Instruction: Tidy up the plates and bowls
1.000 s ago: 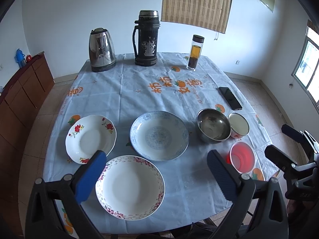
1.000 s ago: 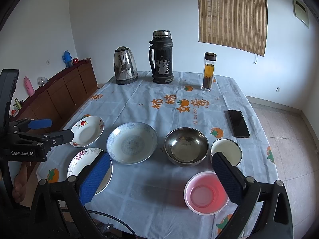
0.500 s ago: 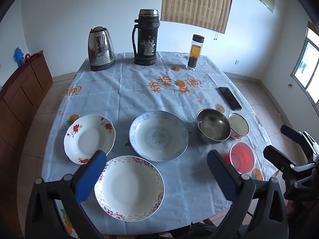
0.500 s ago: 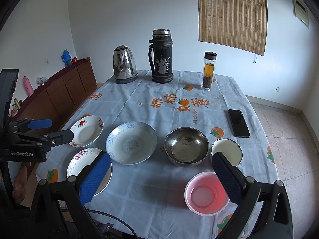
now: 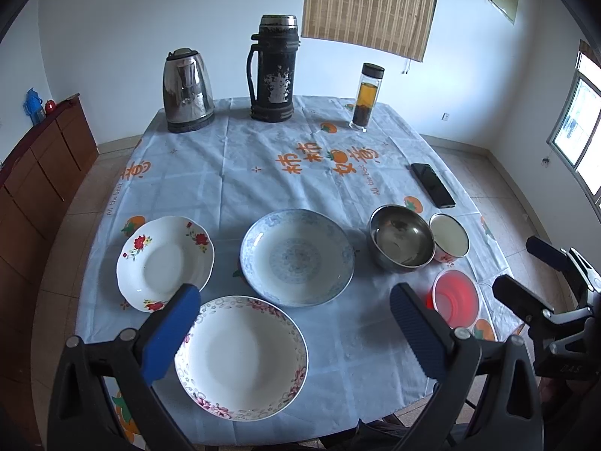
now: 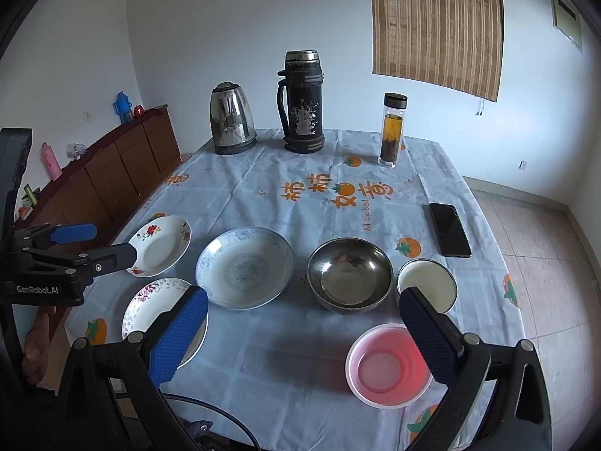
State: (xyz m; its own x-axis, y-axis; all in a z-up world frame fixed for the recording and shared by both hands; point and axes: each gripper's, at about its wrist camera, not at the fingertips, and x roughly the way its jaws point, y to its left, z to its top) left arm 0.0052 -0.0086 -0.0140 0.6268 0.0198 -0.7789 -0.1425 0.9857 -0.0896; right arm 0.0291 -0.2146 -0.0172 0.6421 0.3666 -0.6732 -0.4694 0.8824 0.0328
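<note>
Jaws of both the left gripper (image 5: 289, 327) and the right gripper (image 6: 304, 327) stood wide and empty above the near table edge. Nothing appeared stacked yet: around the blue-patterned plate (image 5: 297, 256) lay the red-flowered plate (image 5: 165, 259) to its left, the pink-rimmed plate (image 5: 242, 353) in front, and the steel bowl (image 5: 401, 242), the small white bowl (image 5: 450, 238) touching it, and the pink plastic bowl (image 5: 455, 298) to its right. Each gripper's frame partly hid the dishes nearest it, so any contents of the bowls were hard to judge.
</note>
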